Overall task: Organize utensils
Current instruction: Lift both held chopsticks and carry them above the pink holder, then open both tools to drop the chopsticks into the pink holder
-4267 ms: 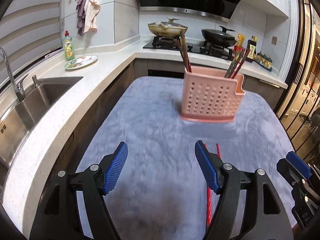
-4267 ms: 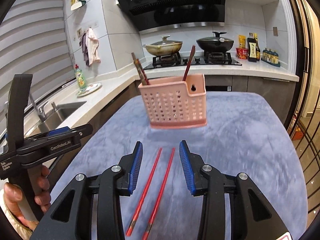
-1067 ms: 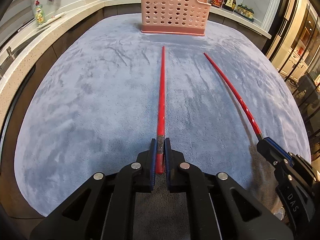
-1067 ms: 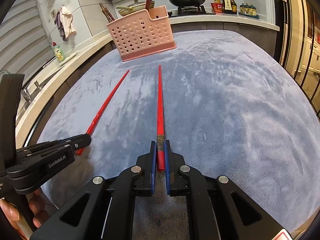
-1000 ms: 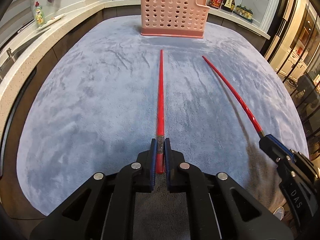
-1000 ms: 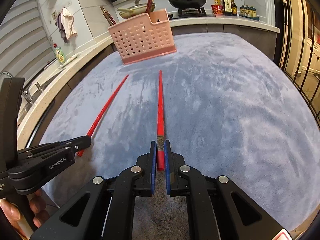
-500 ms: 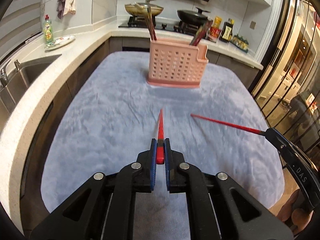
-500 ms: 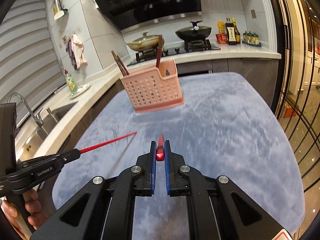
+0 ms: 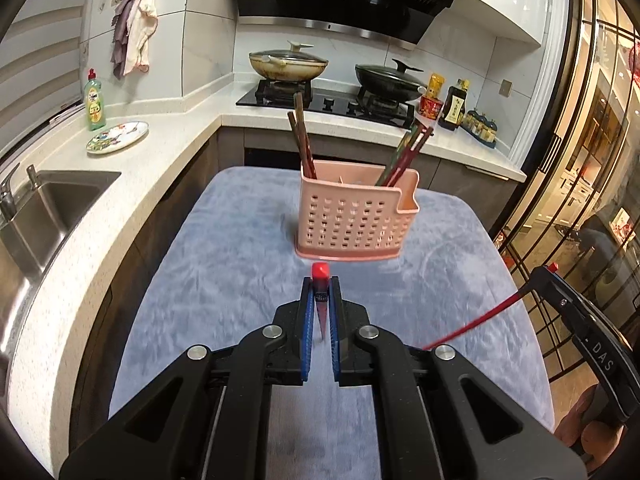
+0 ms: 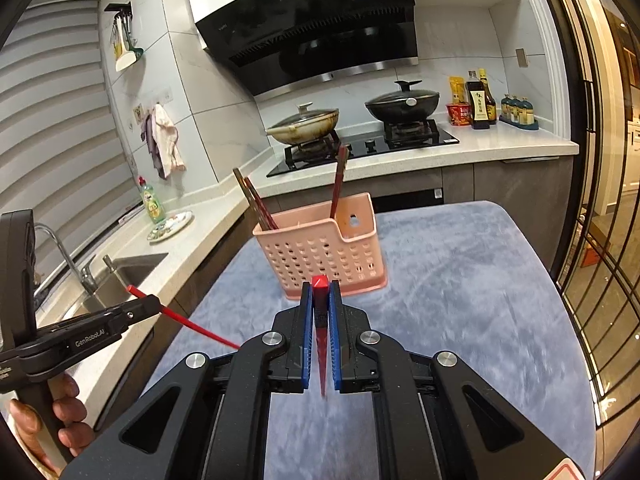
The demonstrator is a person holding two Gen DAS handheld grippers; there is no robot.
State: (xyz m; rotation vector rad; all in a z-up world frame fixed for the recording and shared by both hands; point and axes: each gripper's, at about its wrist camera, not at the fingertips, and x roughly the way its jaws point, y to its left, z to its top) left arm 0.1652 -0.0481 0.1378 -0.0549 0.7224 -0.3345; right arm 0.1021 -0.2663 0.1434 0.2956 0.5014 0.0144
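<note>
Both grippers, left gripper [image 9: 320, 300] and right gripper [image 10: 320, 304], have jaws clamped on a thin red plastic chopstick [image 9: 320, 276] each, tips down, probably for dropping into the pink perforated plastic caddy [image 9: 354, 220].

Black plastic tool [image 9: 320, 292] arms, ribbed blue pads [image 9: 306, 332], silver screws, white lettering.

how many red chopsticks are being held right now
2. One red chopstick is clamped in the left gripper, its tip hanging down. The other red chopstick is clamped the same way in the right gripper. Both are short of the pink holder.
</note>
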